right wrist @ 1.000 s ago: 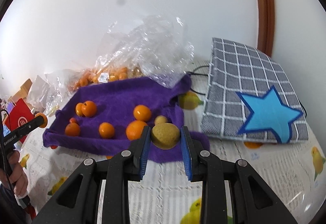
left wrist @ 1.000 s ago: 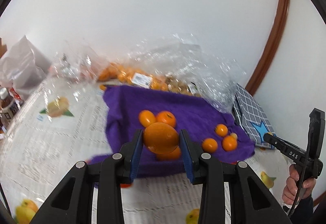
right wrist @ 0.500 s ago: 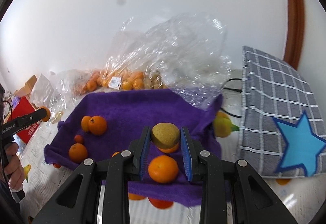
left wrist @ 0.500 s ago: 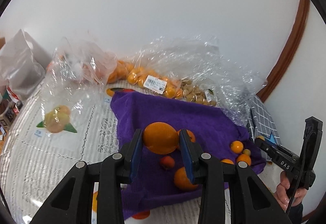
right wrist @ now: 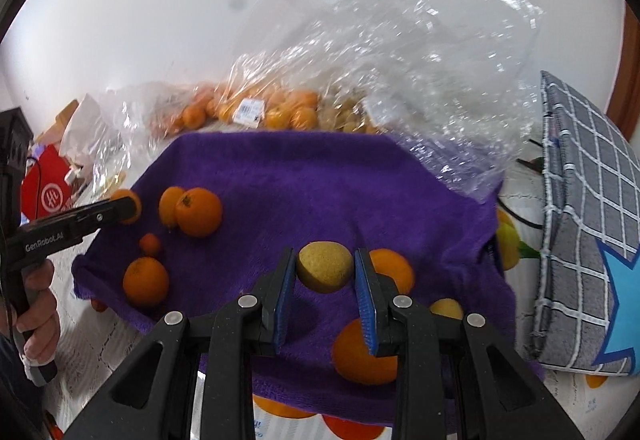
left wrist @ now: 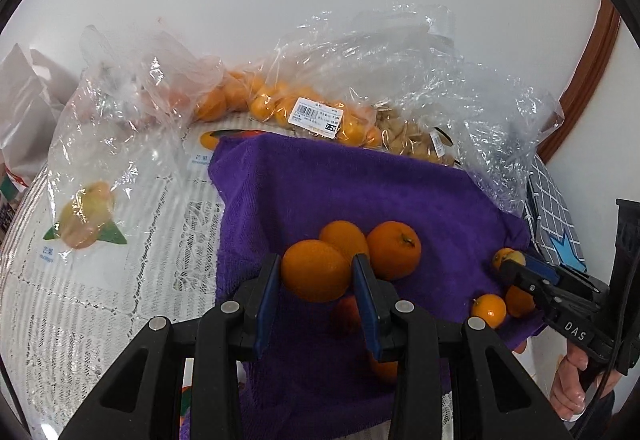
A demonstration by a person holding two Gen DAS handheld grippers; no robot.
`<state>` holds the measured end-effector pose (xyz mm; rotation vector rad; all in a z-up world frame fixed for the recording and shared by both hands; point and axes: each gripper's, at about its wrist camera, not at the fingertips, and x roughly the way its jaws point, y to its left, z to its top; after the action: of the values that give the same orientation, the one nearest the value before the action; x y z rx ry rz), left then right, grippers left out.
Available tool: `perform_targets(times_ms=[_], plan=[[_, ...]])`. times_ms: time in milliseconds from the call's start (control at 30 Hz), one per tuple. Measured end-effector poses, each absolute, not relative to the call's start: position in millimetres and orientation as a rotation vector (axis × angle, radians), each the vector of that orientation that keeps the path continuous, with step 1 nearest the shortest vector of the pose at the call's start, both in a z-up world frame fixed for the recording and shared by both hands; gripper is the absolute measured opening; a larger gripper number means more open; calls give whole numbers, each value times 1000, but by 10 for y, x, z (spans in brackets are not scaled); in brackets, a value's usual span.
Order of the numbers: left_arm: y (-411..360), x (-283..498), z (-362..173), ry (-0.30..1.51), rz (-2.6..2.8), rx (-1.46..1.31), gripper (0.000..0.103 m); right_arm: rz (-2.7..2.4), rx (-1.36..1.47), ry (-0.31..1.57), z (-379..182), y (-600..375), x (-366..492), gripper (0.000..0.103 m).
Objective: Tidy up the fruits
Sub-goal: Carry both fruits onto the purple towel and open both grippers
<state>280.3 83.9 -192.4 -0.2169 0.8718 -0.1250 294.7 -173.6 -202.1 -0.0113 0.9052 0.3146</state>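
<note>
A purple towel (left wrist: 320, 196) lies on the table and also shows in the right wrist view (right wrist: 304, 176). My left gripper (left wrist: 316, 274) is shut on a large orange (left wrist: 314, 270), held above the towel's near left part, just in front of two oranges (left wrist: 394, 248). My right gripper (right wrist: 325, 270) is shut on a yellow-green fruit (right wrist: 324, 266) above the towel's near right part. Several oranges (right wrist: 198, 212) lie on the towel. The left gripper also shows at the left of the right wrist view (right wrist: 120, 210).
Clear plastic bags of oranges (left wrist: 272, 104) and pale fruit (left wrist: 404, 136) lie behind the towel. A grey checked bag with a blue star (right wrist: 588, 224) lies to the right. A red box (right wrist: 46, 192) and a white bag (left wrist: 24, 108) stand at the left.
Both grippers have moved forward over the purple towel, each still holding its fruit. The bags at the back look nearer.
</note>
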Motion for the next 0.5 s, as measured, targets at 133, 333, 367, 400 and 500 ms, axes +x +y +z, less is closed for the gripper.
perform_targets(times_ms=[133, 333, 367, 400, 500], plan=[[814, 2833, -1958, 886, -122, -215, 34, 318, -26, 936, -2101, -1684, 2979, 29], [740, 2861, -1998, 910, -124, -185, 34, 313, -36, 964, -2169, -1660, 3016, 29], [728, 2868, -2012, 918, -124, -182, 34, 313, -40, 968, -2180, -1653, 3019, 29], [714, 2871, -2023, 923, -122, -177, 34, 312, -43, 971, -2189, -1649, 3024, 29], [683, 2863, -2029, 923, -112, -155, 34, 315, -52, 973, -2201, -1622, 3036, 29]])
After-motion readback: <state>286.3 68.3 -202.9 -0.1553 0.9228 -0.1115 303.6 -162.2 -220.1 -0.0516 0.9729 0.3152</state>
